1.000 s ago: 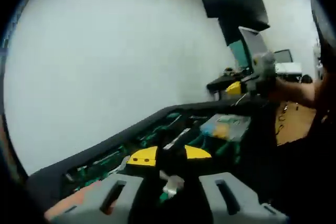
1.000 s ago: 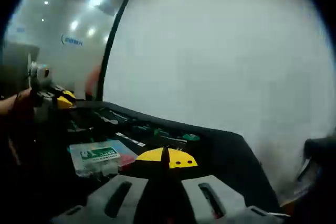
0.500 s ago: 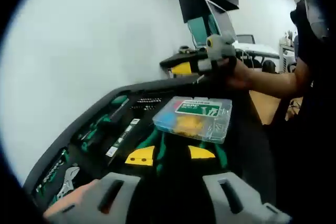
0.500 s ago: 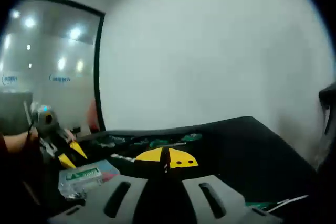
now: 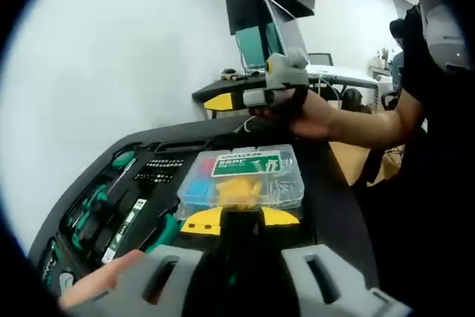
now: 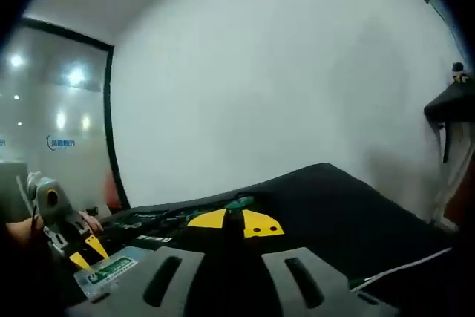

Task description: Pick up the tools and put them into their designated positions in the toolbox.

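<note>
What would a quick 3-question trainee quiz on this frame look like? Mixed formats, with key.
1. True or false: the clear plastic screw box with a green label lies on the black toolbox tray.
2. Multiple choice: in the left gripper view, the green-handled tools sit (A) left of the box, (B) right of it, (C) on top of it.
3. Fill in: in the left gripper view, the right gripper is held above the far edge of the ____.

Key
1. True.
2. A.
3. Toolbox tray; its yellow-tipped jaws look closed and empty.
</note>
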`<state>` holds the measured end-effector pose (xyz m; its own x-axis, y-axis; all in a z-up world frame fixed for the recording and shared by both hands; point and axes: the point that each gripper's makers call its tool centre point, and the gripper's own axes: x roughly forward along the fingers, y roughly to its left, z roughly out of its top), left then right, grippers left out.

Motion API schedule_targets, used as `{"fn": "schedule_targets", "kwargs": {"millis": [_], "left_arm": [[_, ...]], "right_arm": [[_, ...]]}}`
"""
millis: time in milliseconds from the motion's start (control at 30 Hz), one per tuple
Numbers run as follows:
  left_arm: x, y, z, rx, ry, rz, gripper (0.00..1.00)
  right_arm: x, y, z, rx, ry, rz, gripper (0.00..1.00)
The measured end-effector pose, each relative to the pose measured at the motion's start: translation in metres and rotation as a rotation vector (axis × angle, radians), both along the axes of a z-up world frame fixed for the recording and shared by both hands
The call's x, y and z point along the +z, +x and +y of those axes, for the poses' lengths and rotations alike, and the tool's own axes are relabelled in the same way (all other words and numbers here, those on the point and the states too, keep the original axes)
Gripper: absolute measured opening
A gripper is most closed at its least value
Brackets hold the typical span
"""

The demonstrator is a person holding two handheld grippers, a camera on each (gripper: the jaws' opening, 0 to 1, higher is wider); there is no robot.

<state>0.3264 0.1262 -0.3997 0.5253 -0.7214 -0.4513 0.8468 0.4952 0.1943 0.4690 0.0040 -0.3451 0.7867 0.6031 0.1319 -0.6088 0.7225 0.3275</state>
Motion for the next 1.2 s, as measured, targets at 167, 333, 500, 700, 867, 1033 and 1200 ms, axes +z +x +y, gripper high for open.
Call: {"fn": "schedule_targets", "kwargs": {"millis": [167, 333, 500, 700, 867, 1033, 1200], "left_arm": [[-0.001, 0.002, -0.007, -0.010, 0.004, 0.000, 0.14], [-0.003, 0.005, -0.013, -0.020, 0.016, -0.007, 0.14], [-0.002, 0.008, -0.020, -0.039, 0.024, -0.010, 0.14], [-0.001, 0.010, -0.031, -0.073, 0.058, -0.025, 0.14], [0.016, 0.016, -0.037, -0.076, 0.033, -0.062, 0.13], [0.002, 0.025, -0.050, -0.104, 0.118, -0.070, 0.05], [-0.001, 0.023, -0.053, -0.105, 0.109, 0.046, 0.00]], "right_arm": [[0.000, 0.000, -0.002, 0.002, 0.017, 0.008, 0.04], [-0.002, 0.000, 0.000, 0.002, -0.002, 0.004, 0.04], [-0.003, 0.002, -0.001, -0.002, 0.006, 0.015, 0.04], [-0.004, 0.002, 0.000, -0.001, 0.000, 0.012, 0.04], [-0.004, 0.002, -0.001, -0.005, -0.003, 0.013, 0.04], [-0.005, 0.002, 0.002, 0.001, -0.009, 0.016, 0.04], [-0.005, 0.001, 0.002, 0.004, -0.010, 0.014, 0.04]]}}
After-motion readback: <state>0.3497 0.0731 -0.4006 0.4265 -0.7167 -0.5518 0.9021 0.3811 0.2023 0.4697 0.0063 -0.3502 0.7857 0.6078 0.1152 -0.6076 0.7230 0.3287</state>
